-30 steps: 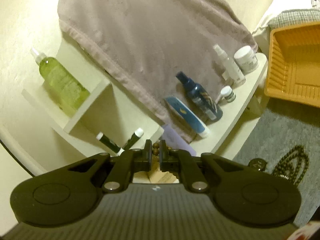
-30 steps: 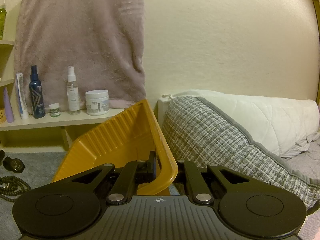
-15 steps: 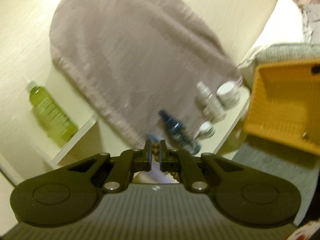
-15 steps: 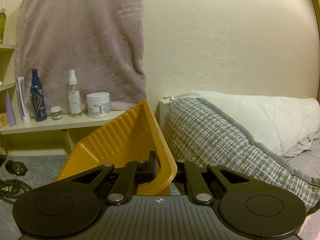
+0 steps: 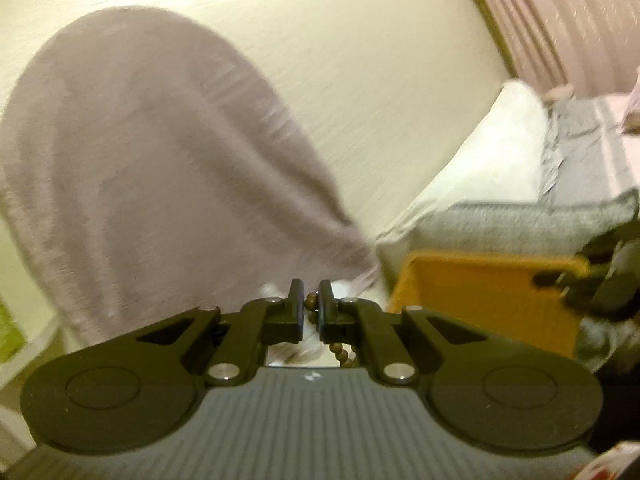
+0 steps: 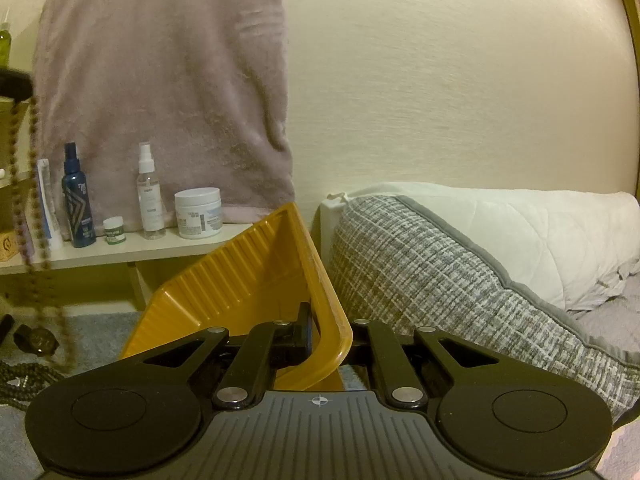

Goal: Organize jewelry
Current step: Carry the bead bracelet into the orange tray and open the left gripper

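My left gripper (image 5: 309,304) is shut on a brown bead necklace (image 5: 311,301), whose strand hangs below the jaws. The same necklace (image 6: 34,200) dangles at the left edge of the right wrist view, under the left gripper (image 6: 12,84). My right gripper (image 6: 330,332) is shut on the rim of an orange tray (image 6: 240,280) and holds it tilted. The tray (image 5: 480,296) also shows at the right of the left wrist view, with the right gripper (image 5: 592,280) on its far edge. A dark bead necklace (image 6: 24,376) and a watch (image 6: 38,340) lie on the grey carpet.
A shelf (image 6: 120,254) holds a blue spray bottle (image 6: 78,200), a clear spray bottle (image 6: 150,196), a white jar (image 6: 199,212) and a small jar (image 6: 114,231). A mauve towel (image 6: 160,80) hangs on the wall. A grey cushion (image 6: 440,280) lies to the right.
My left gripper has risen and swung right with the brown necklace, so the shelf has dropped out of its view. The necklace now hangs in the right wrist view. The tray stays held.
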